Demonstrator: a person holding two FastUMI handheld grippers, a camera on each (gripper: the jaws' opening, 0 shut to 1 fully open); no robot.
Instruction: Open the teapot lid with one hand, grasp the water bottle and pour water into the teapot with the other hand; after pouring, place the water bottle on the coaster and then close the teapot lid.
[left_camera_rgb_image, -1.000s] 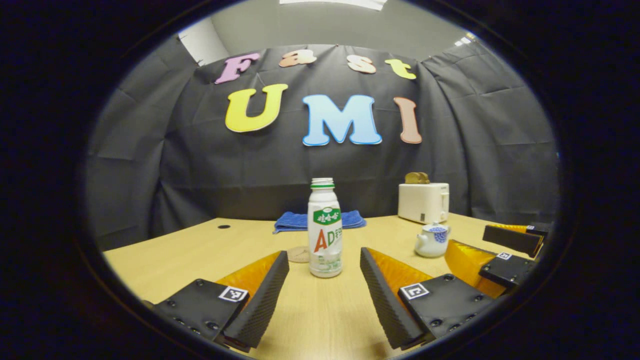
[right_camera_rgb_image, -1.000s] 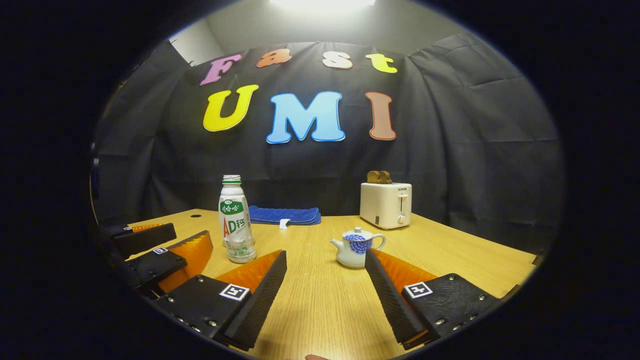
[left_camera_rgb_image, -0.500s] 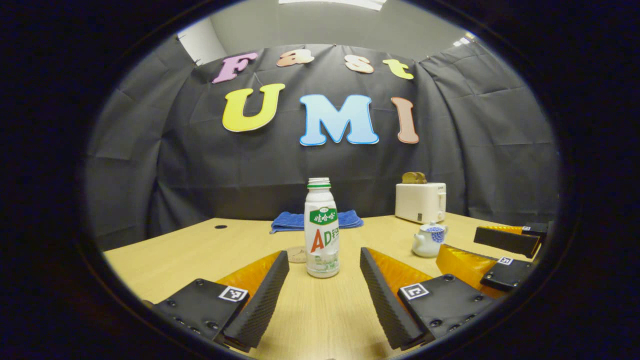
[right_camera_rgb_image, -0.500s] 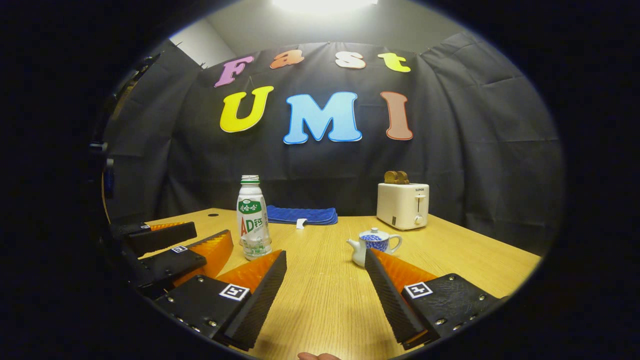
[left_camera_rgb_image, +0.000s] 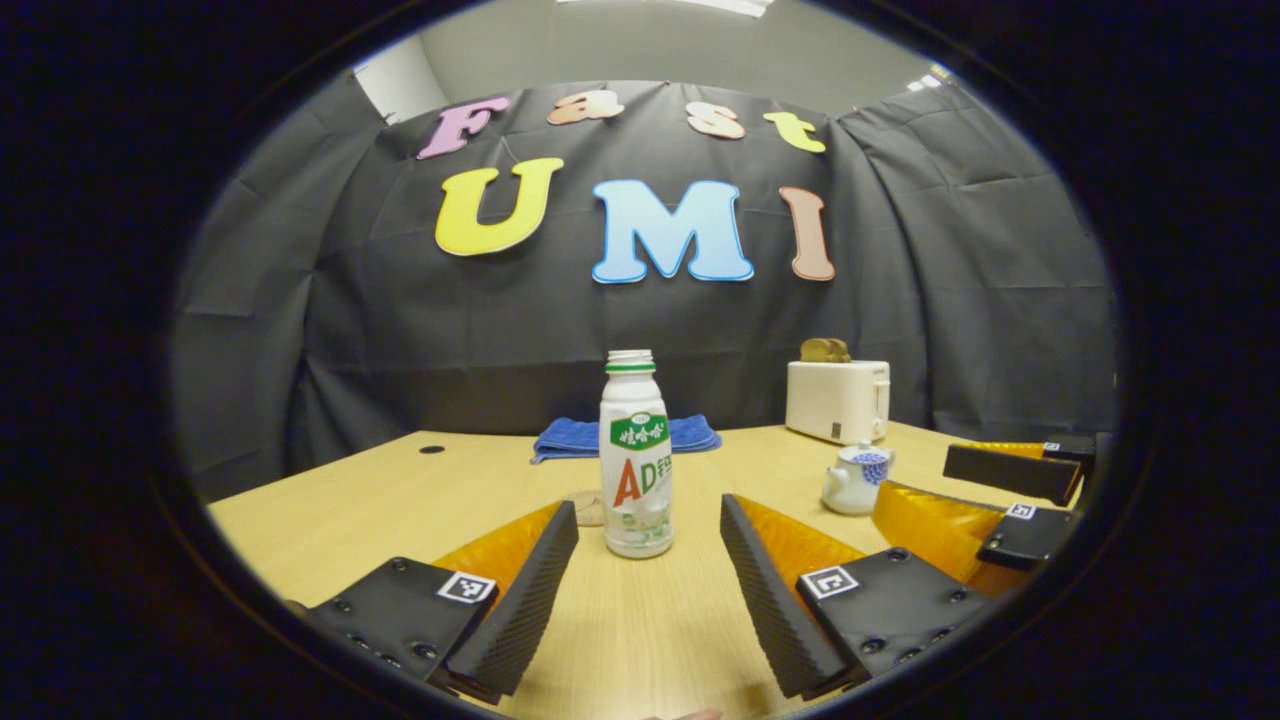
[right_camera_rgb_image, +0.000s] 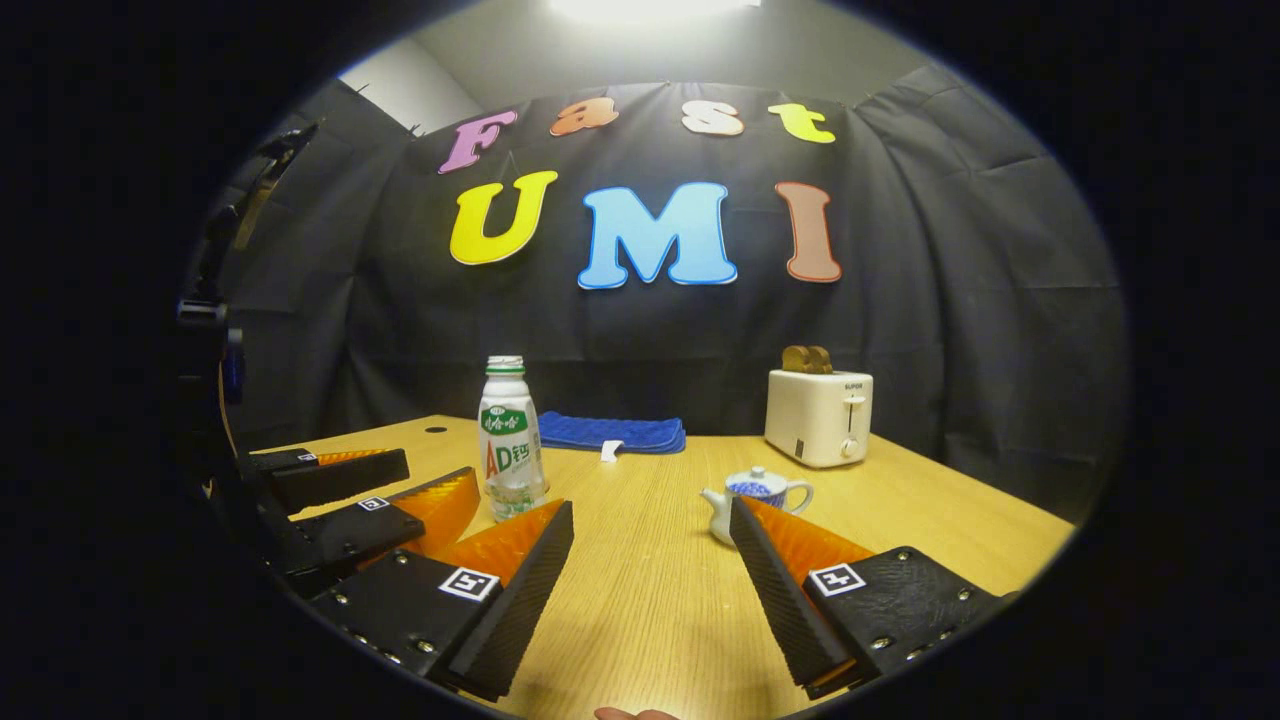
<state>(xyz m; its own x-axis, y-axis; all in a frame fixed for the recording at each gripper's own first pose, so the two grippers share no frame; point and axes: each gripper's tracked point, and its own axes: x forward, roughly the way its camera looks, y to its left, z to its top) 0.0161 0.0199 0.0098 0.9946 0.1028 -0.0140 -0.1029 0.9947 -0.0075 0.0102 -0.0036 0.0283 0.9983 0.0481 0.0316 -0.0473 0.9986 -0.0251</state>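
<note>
My left gripper (left_camera_rgb_image: 648, 520) has its jaws spread wide and empty; the white plastic water bottle (left_camera_rgb_image: 635, 455) with a green and red label stands upright, uncapped, just ahead of the gap. My right gripper (right_camera_rgb_image: 650, 520) is likewise wide apart, gripping nothing. To the right of the bottle sits the small white teapot (right_camera_rgb_image: 755, 500) with a blue pattern, lid on. Behind the bottle, a round coaster (left_camera_rgb_image: 588, 507) peeks out on the wooden table (right_camera_rgb_image: 650, 600).
</note>
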